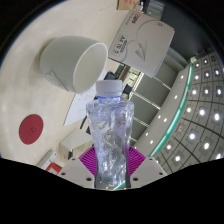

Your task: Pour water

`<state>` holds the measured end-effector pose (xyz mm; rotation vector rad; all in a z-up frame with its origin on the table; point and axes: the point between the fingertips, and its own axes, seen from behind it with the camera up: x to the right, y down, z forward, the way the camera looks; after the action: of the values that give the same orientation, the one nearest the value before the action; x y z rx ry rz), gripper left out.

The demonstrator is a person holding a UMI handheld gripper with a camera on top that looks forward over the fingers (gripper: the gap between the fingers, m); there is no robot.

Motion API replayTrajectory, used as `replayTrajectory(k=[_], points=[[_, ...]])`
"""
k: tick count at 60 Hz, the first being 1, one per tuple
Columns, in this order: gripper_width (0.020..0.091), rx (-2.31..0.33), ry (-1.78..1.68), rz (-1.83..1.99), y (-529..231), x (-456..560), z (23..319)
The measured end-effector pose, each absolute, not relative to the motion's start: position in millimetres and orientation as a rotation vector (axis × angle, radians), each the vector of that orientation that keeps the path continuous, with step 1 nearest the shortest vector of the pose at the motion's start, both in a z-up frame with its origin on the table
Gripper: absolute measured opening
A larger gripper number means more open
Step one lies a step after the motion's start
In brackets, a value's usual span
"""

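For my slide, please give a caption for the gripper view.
Jaws shut on a capped water bottle, tilted toward a white cup on the table.

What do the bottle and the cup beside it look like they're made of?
Bottle, held between the gripper fingers: clear, ribbed plastic with a pale cap; you can see through it. Cup, tilted beyond the bottle: matte white, thin-walled, likely paper or plastic; cannot tell which.

Clear, glossy plastic bottle (110,135); smooth matt white cup (72,62); pale, smooth matt tabletop (30,95).
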<state>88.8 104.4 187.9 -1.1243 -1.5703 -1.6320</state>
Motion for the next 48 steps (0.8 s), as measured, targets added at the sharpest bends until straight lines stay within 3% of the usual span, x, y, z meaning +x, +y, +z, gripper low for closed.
replayTrajectory(k=[12, 21, 38, 48], points=[[0.0349, -1.096, -1.603, -1.627, 107.7, 79.9, 189.3], [0.0350, -1.307, -1.415, -1.460, 100.5, 91.5, 205.2], [0.0354, -1.735, -0.778, -0.686, 74.1, 87.1, 238.0], [0.0356, -1.854, -0.502, -0.218, 64.5, 76.2, 217.2]])
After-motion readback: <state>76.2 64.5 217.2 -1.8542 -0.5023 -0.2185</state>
